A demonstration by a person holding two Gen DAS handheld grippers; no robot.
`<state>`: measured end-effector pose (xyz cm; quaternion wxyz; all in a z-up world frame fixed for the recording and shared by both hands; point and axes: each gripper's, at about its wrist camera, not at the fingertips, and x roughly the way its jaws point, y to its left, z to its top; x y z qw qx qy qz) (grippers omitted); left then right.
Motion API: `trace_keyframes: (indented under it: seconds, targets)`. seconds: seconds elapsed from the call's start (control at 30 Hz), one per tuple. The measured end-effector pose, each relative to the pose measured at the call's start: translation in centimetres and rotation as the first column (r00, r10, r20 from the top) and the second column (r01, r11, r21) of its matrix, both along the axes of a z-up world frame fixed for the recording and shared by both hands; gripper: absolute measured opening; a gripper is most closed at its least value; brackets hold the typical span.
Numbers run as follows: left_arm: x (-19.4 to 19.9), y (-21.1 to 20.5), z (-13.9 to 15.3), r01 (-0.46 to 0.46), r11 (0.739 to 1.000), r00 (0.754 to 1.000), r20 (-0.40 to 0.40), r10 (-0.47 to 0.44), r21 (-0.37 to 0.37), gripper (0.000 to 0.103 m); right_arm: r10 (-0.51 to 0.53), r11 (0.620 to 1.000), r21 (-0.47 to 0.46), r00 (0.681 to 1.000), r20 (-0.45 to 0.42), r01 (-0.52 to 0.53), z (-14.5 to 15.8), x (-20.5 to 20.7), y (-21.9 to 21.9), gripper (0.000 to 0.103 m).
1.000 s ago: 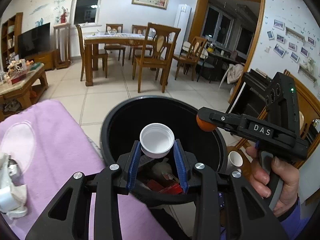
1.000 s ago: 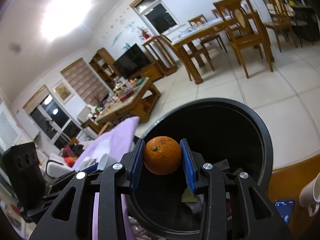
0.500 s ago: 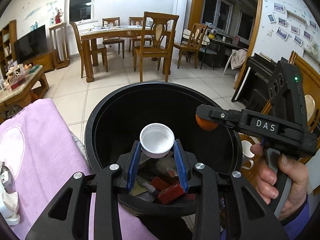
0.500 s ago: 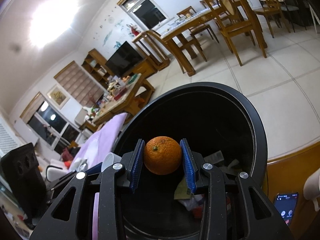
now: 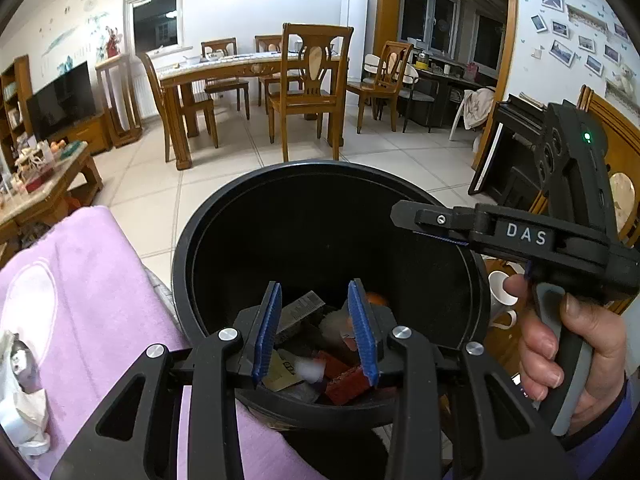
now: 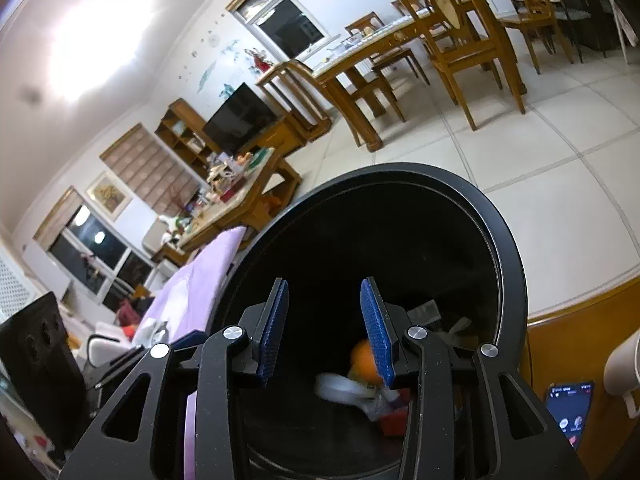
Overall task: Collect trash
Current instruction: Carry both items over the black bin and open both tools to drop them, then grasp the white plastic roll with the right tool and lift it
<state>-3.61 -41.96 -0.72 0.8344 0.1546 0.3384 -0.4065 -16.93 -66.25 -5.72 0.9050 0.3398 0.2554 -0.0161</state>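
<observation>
Trash is all down in the black bin [image 5: 188, 264] right now, so we've got nothing in either tool. Our left gripper [image 5: 316, 328] hangs over the near rim with its blue fingers [image 5: 266, 334] parted and empty, having just opened a bit further. Past and below those fingers we see a red box [image 5: 346, 384], some paper scraps and a blurry white cap [image 5: 308, 370] among the rubbish. Our right gripper [image 6: 326, 330] is over the same bin from the other side, and its fingers [image 6: 376, 332] have just been spreading too, with nothing between them. The orange [image 6: 362, 360] sits well below them, half hidden behind the right-hand finger, next to a smeared white cap [image 6: 340, 388]. A purple cloth [image 5: 88, 288] lies left of the left fingers, with the bin just beside it.
</observation>
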Motion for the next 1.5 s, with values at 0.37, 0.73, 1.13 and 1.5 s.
trace_keyframes:
  seconds: [0.37,0.73,1.13,1.5]
  targets:
    - [-1.0,3.8,2.4,-0.013,0.998,0.999,0.049,0.016,-0.058,0.057,0.015,0.998,-0.055,1.000,0.011,-0.014,2.4,0.6,3.3,0.048]
    - [2.8,17.5,3.7,-0.245,0.960,0.969,0.001,0.248,-0.137,0.062,0.177,0.976,-0.130,0.984,0.009,-0.174,5.5,6.0,12.9,0.057]
    - [8.3,34.6,2.4,-0.543,0.822,0.839,-0.149,0.523,-0.169,0.062,0.512,0.814,-0.252,0.851,-0.118,-0.524,6.0,14.4,32.1,0.070]
    - [9.0,36.7,1.2,-0.527,0.832,0.846,-0.197,0.495,-0.175,0.062,0.553,0.692,-0.376,0.788,-0.271,-0.616,2.9,19.0,41.7,0.065]
